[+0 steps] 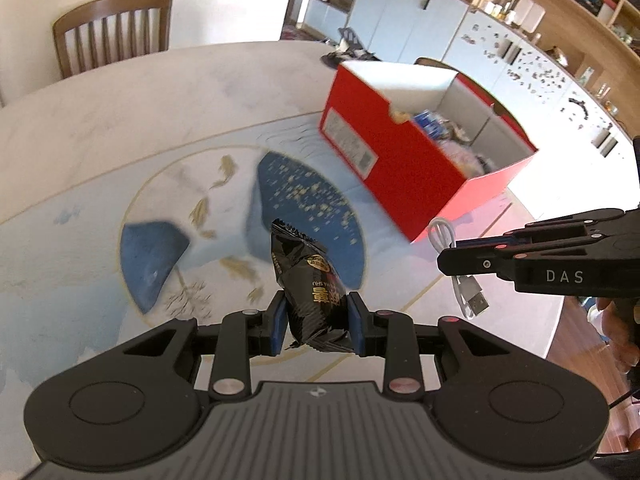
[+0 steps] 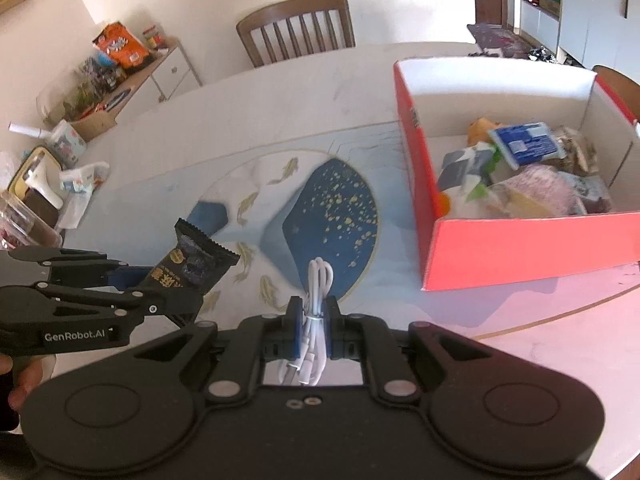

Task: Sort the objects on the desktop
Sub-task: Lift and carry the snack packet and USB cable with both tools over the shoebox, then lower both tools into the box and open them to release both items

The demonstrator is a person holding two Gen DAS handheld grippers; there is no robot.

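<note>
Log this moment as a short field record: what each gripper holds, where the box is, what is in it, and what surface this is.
left gripper: shut on black snack packet, held above the table
right gripper: shut on bundled white USB cable, plug ends hanging free
red box: open, on the table, at the right in both views
box contents: mixed wrapped items, including a blue packet
table: pale top with blue and gold fish pattern
chair: wooden, at the far edge
</note>
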